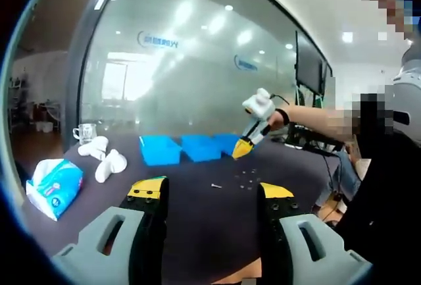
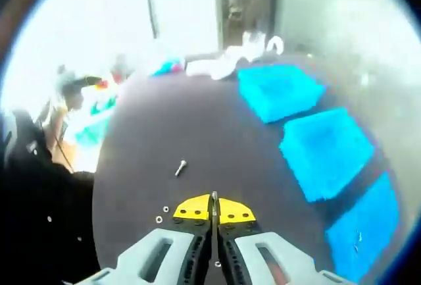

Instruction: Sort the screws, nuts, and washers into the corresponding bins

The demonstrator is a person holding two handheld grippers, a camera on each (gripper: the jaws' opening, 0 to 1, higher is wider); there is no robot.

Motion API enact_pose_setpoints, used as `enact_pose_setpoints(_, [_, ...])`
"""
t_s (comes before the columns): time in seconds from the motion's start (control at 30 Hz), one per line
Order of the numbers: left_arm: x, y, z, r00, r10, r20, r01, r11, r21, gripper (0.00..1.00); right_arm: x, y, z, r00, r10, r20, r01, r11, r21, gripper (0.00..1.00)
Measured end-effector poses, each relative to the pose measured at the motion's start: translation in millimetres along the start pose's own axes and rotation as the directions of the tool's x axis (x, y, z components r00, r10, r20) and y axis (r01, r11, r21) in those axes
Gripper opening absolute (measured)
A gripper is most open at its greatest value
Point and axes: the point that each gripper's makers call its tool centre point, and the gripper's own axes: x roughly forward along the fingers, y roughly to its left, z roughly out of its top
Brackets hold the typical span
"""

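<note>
Right hand-held gripper [image 2: 214, 207] is clenched, its yellow tips pinched together with a thin sliver of metal poking up between them — looks like a small part gripped there, though which kind I can't tell. It's up off the table [image 2: 197, 127], with the three blue bins [image 2: 325, 150] ahead and to its right in the right gripper view. In the left gripper view that same gripper [image 1: 242, 148] hangs nose-down right at the near edge of the bins [image 1: 187, 147], a forearm stretched out behind it.

The trick now, I'd say: keep the pinch firm, carry clear over the bin wall, and let go only when the tips are well inside the correct bin, low enough that the piece doesn't bounce out.

Left hand-held gripper [image 1: 210, 189] is released, jaws wide apart, held low and level over the near table, well short of the bins. Loose work remains: a screw [image 2: 181, 167] lies between gripper and bins, a few nuts or washers [image 2: 162, 214] beside the right tips. Tissue pack [image 1: 54, 186] sits far left of the bins.
</note>
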Motion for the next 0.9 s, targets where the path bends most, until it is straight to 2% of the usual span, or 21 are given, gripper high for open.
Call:
enact_pose_setpoints(0.1, [3.7, -2.2, 0.5, 1.000, -0.007, -0.001, 0.007, 1.000, 0.001, 0.52, -17.3, -3.1, 1.0, 0.994, -0.048, 0.101, 0.044, 0.998, 0.046, 0.00])
enact_pose_setpoints(0.2, [6.8, -4.4, 1.5, 1.000, -0.017, 0.002, 0.017, 1.000, 0.000, 0.52, -34.3, -5.0, 2.0, 0.975, -0.109, 0.195, 0.094, 0.992, 0.084, 0.00])
enact_pose_setpoints(0.27, [8.8, -5.4, 2.7, 1.000, -0.020, 0.007, 0.020, 1.000, 0.000, 0.52, -47.3, -4.1, 0.4, 0.953, -0.161, 0.256, 0.135, 0.984, 0.115, 0.00])
enact_pose_setpoints(0.33, [11.6, -4.3, 2.7, 1.000, -0.011, 0.010, 0.011, 1.000, -0.006, 0.52, -62.1, -2.2, -2.5, 0.921, -0.223, 0.319, 0.186, 0.972, 0.143, 0.00])
enact_pose_setpoints(0.37, [12.5, -4.1, 2.4, 1.000, -0.010, 0.010, 0.010, 1.000, -0.007, 0.52, -66.6, 2.4, -5.5, 0.912, -0.232, 0.337, 0.192, 0.970, 0.148, 0.00])
enact_pose_setpoints(0.43, [13.6, -4.9, 2.3, 1.000, -0.012, 0.009, 0.012, 1.000, -0.008, 0.52, -76.8, 6.9, -10.5, 0.884, -0.275, 0.377, 0.225, 0.959, 0.171, 0.00])
enact_pose_setpoints(0.47, [13.8, -5.3, 2.7, 1.000, -0.013, 0.009, 0.013, 1.000, -0.008, 0.52, -80.2, 5.7, -11.8, 0.878, -0.286, 0.384, 0.233, 0.956, 0.181, 0.00])
enact_pose_setpoints(0.5, [14.1, -6.0, 3.4, 1.000, -0.015, 0.010, 0.015, 1.000, -0.007, 0.52, -85.6, 6.3, -13.2, 0.863, -0.308, 0.401, 0.249, 0.949, 0.194, 0.00])
enact_pose_setpoints(0.7, [12.6, -2.0, 6.7, 1.000, 0.001, 0.023, -0.001, 1.000, -0.016, 0.53, -120.0, 22.2, -16.9, 0.737, -0.435, 0.518, 0.296, 0.896, 0.331, 0.00])
enact_pose_setpoints(0.83, [11.3, 0.1, 5.9, 1.000, 0.009, 0.023, -0.009, 1.000, -0.019, 0.53, -137.7, 21.9, -25.1, 0.663, -0.521, 0.539, 0.369, 0.853, 0.370, 0.00])
enact_pose_setpoints(0.9, [10.6, 0.1, 6.0, 1.000, 0.010, 0.022, -0.009, 1.000, -0.016, 0.53, -141.9, 21.6, -31.0, 0.645, -0.549, 0.531, 0.404, 0.835, 0.373, 0.00])
